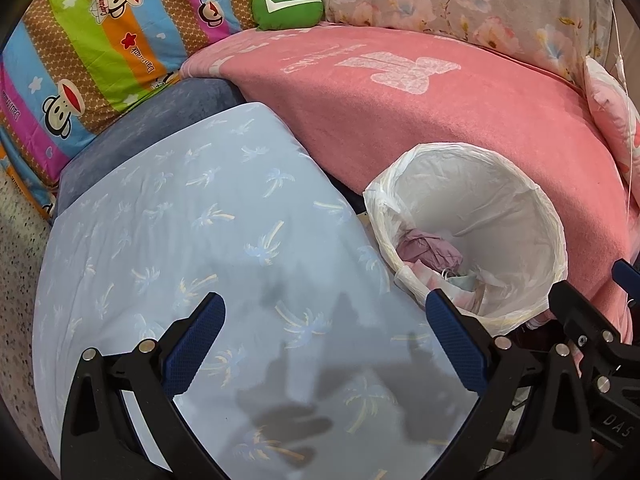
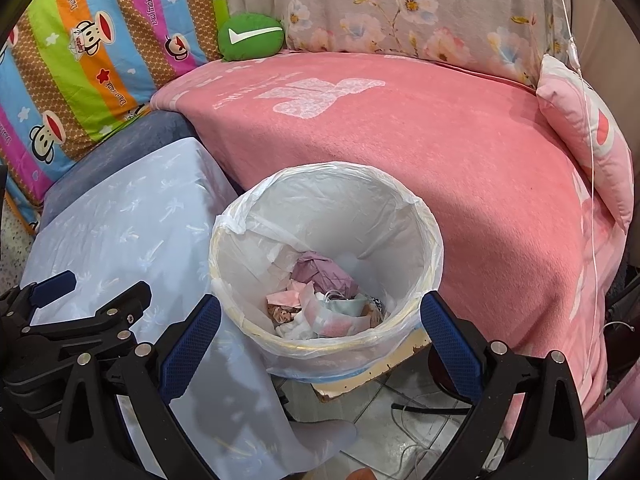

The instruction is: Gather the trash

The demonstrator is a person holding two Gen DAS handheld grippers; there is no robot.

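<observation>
A round bin with a white plastic liner stands between a pale blue cloth-covered table and a pink bed. Inside it lies crumpled trash: purple, pink and white paper. The bin also shows in the left wrist view. My right gripper is open and empty, its blue pads on either side of the bin's near rim, above it. My left gripper is open and empty over the blue cloth, left of the bin. The left gripper shows in the right wrist view. No trash shows on the table.
A pink blanket covers the bed behind the bin. A green cushion, striped cartoon bedding and a floral cover lie at the back. A pink pillow sits right. Tiled floor with cables lies below the bin.
</observation>
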